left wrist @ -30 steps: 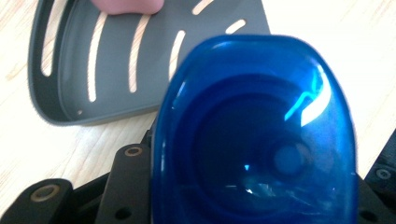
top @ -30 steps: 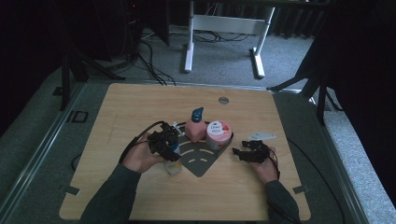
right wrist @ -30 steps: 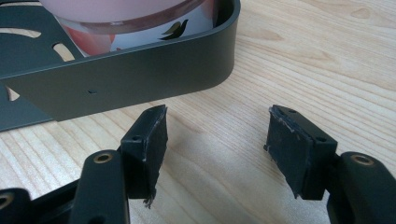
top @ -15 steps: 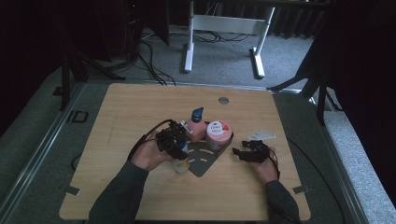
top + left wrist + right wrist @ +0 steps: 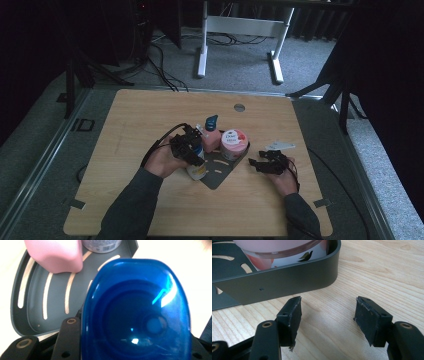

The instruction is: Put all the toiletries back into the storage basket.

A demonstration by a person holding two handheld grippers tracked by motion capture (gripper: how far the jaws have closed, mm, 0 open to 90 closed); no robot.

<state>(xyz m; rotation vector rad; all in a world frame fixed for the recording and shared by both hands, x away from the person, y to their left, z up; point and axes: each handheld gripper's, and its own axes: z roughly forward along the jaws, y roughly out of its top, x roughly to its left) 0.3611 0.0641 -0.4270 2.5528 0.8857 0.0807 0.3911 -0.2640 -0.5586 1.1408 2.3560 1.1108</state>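
The left gripper point(image 5: 192, 150) clamps a blue-capped bottle point(image 5: 136, 312) over the grey slotted tray point(image 5: 32, 322), seemingly for placing; at 3 o'clock, the right gripper point(image 5: 327, 315) rests wide open, empty.

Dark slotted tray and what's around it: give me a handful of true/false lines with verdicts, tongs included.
1. The right tongs are open with bare table between the jaws. True.
2. The left tongs hold a blue-capped bottle. True.
3. The pink bottle lies on the table outside the dark slotted tray. False: it stands in the tray.
4. The Dove jar sits in the tray near its right rim. True.
5. The right tongs grip the tray's rim. False: they are apart from it, over the wooden table.
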